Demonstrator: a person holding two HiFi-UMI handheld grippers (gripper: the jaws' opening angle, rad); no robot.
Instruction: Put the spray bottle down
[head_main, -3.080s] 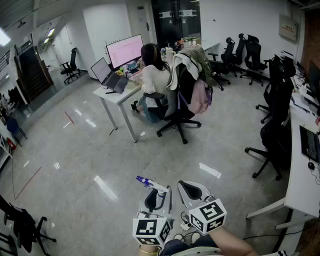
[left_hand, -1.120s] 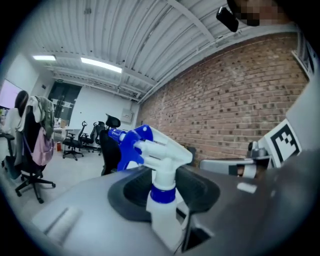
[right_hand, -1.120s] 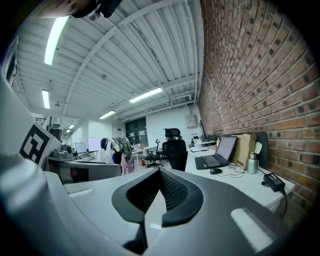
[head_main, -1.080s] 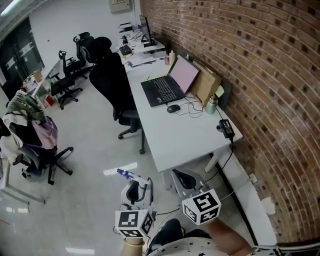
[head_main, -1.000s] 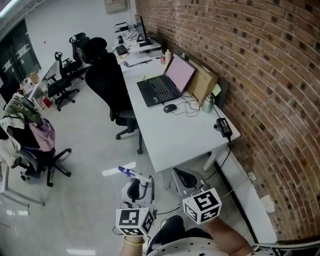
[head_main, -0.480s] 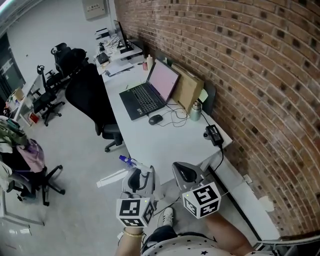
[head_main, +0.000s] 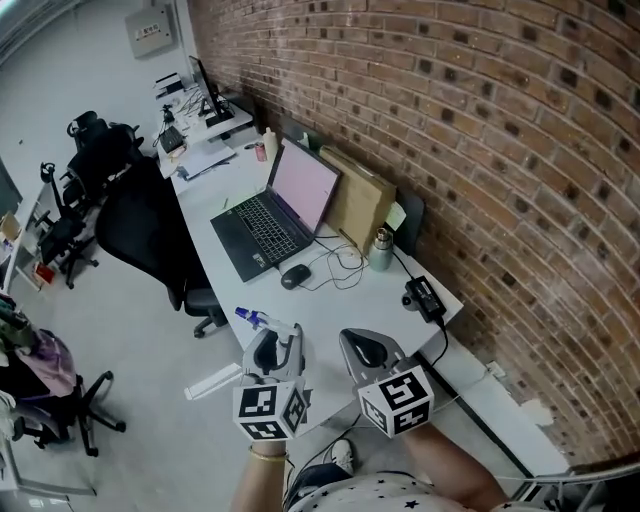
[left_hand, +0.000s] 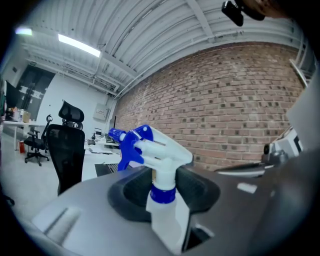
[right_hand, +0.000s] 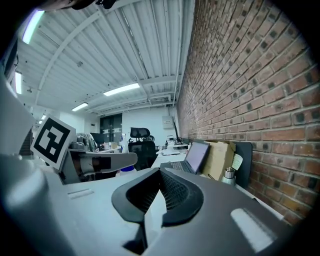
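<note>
- Lower body of spray bottle (left_hand: 165, 210) sunk out of sight between jaws of left gripper (left_hand: 164, 189).
- Far end of desk (head_main: 330, 300): clutter (head_main: 205, 110) too small to tell.
- Both forearms (head_main: 455, 480) cut off at head view's bottom edge.
- Clothes-draped chair (head_main: 30, 385) cut by left edge.

No legible txt, labels, brands, nos. or signs on anything in view.

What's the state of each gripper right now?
Left gripper: closed on the spray bottle, at its neck.
Right gripper: closed, nothing between its jaws.
</note>
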